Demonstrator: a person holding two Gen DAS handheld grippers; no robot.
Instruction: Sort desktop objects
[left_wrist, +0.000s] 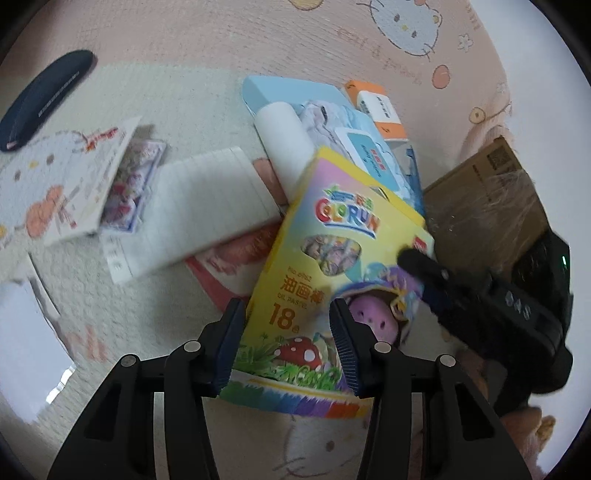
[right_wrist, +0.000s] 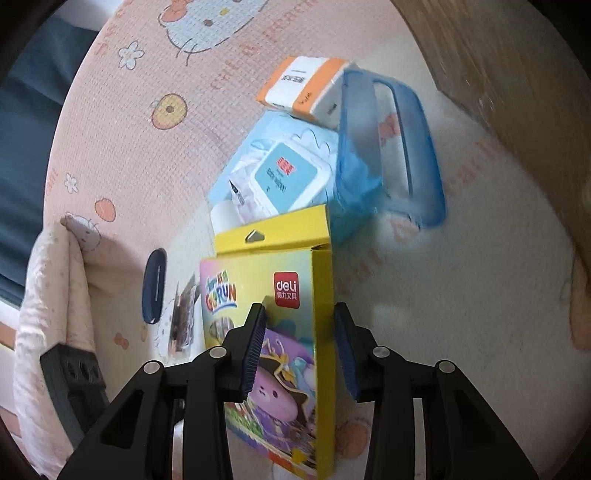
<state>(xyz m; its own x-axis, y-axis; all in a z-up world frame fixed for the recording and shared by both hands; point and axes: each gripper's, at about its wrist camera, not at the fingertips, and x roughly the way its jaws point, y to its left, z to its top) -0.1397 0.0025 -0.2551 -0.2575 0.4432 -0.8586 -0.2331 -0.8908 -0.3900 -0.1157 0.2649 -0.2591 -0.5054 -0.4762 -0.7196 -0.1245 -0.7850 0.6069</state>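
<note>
A yellow oil-pastel box (left_wrist: 332, 236) with a cartoon print is tilted up off the cloth. My right gripper (right_wrist: 299, 347) is shut on it, one pad on its printed face (right_wrist: 280, 295) and the other behind its right edge. In the left wrist view one right-gripper finger (left_wrist: 417, 266) reaches in from the right onto the box's edge. My left gripper (left_wrist: 288, 332) is open over the box's lower corner. Its left pad is at the box's left edge and its right finger lies across the face.
Behind the box lie a wet-wipes pack (right_wrist: 284, 173), an orange-and-white carton (right_wrist: 306, 85), a blue plastic basket (right_wrist: 406, 147) and a white roll (left_wrist: 284, 140). To the left are a lined notepad (left_wrist: 207, 206), a pink booklet (left_wrist: 229, 266), a sticker book (left_wrist: 66, 184) and a dark case (left_wrist: 44, 96). A cardboard box (left_wrist: 487, 206) stands on the right.
</note>
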